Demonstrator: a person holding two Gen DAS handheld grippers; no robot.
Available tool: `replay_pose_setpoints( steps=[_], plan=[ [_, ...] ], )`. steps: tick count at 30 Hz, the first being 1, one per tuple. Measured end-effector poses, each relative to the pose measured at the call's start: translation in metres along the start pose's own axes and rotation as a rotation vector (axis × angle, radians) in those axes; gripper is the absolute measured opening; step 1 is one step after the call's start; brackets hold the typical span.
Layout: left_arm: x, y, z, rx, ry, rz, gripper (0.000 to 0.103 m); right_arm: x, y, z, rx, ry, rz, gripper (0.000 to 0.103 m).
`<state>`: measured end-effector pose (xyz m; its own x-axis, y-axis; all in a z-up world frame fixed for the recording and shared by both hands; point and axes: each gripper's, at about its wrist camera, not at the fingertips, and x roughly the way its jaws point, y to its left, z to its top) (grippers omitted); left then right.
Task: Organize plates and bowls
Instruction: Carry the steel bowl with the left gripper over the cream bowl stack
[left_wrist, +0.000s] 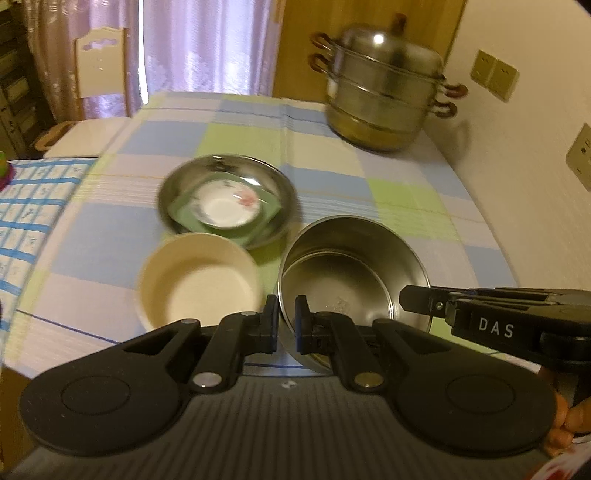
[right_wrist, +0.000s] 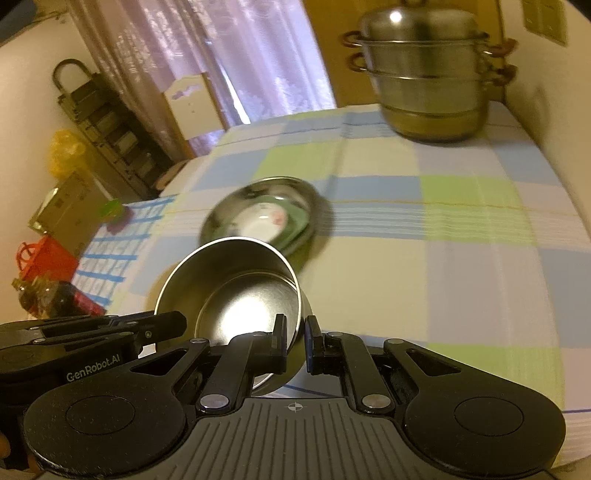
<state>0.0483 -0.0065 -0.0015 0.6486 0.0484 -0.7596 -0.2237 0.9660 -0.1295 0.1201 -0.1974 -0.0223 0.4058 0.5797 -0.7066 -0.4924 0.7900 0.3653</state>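
Two grippers are clamping one steel bowl (left_wrist: 351, 280) by its rim: the left gripper (left_wrist: 286, 321) is pinching the near-left wall, one pad inside and one outside, and the right gripper (right_wrist: 295, 343) is doing the same on the opposite side. The bowl is hanging above the checked tablecloth (left_wrist: 332, 184), mouth tipping up and away from the cameras; being round, it is showing no long axis. Just beside it, to its left, one cream bowl (left_wrist: 199, 284) is sitting upright. Behind that, one steel plate (left_wrist: 229, 201) is holding one green square dish (left_wrist: 271, 206) and one white floral saucer (left_wrist: 225, 206), stacked. Farthest off, near the wall, one tiered steamer pot (left_wrist: 388, 88) is standing.
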Motion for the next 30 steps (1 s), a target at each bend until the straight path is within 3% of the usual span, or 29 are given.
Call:
replay_pose_setpoints(
  steps=[14, 30],
  plan=[
    [-0.008, 0.081, 0.017, -0.065, -0.035, 0.053, 0.007, 0.055, 0.064, 0.021, -0.003, 0.013, 0.069, 0.009],
    [0.028, 0.109, 0.012, -0.071, 0.031, 0.046, 0.007, 0.093, 0.068, 0.020, 0.022, 0.056, 0.032, 0.009]
  ],
)
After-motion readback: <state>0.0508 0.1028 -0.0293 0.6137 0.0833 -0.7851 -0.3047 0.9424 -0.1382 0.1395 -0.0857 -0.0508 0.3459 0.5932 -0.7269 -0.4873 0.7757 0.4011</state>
